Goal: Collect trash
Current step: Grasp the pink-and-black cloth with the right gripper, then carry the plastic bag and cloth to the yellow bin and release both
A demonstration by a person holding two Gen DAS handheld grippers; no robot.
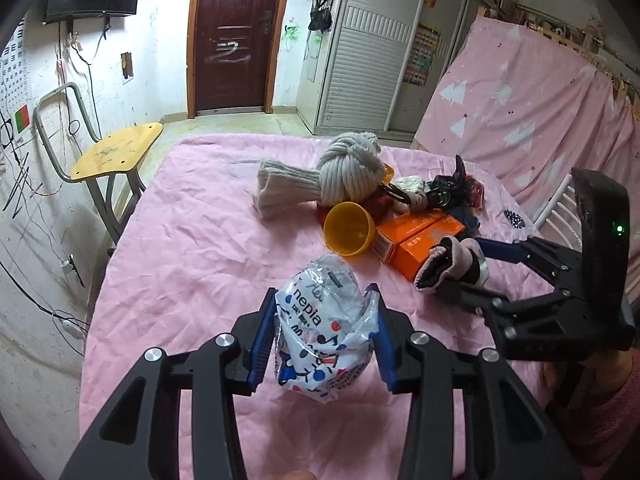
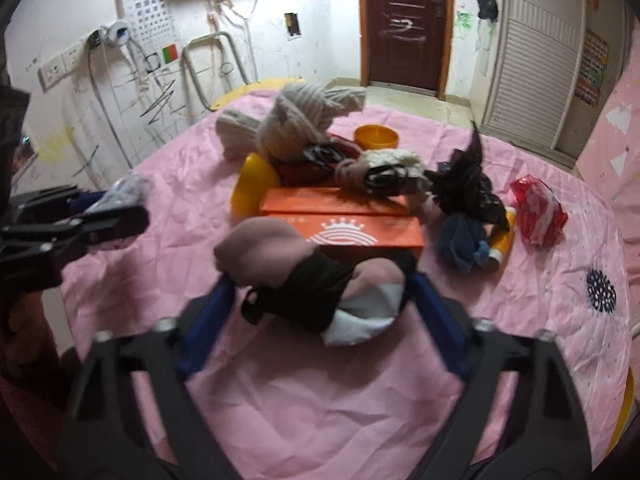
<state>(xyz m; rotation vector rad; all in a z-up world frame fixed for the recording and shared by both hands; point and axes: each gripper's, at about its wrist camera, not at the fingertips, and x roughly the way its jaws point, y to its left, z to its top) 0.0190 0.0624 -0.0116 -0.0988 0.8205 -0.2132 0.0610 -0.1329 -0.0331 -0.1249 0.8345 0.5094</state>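
Note:
My left gripper (image 1: 325, 332) is shut on a crumpled white nepia tissue wrapper (image 1: 324, 328) with coloured dots, held just above the pink table cover (image 1: 192, 264). My right gripper (image 2: 320, 300) is shut on a pink, black and white glove (image 2: 308, 280) in front of two orange boxes (image 2: 344, 224). In the left wrist view the right gripper (image 1: 460, 268) shows at the right with the glove (image 1: 444, 264) between its blue fingers. A red crumpled wrapper (image 2: 538, 210) lies at the right of the table.
A pile lies mid-table: a beige knitted bundle (image 1: 344, 172), a yellow cup (image 1: 349, 229), a second yellow cup (image 2: 376, 136), black lace (image 2: 468, 184), a blue cloth (image 2: 460, 240) and a cream cloth (image 2: 392, 164). A yellow chair (image 1: 116, 152) stands at the far left edge.

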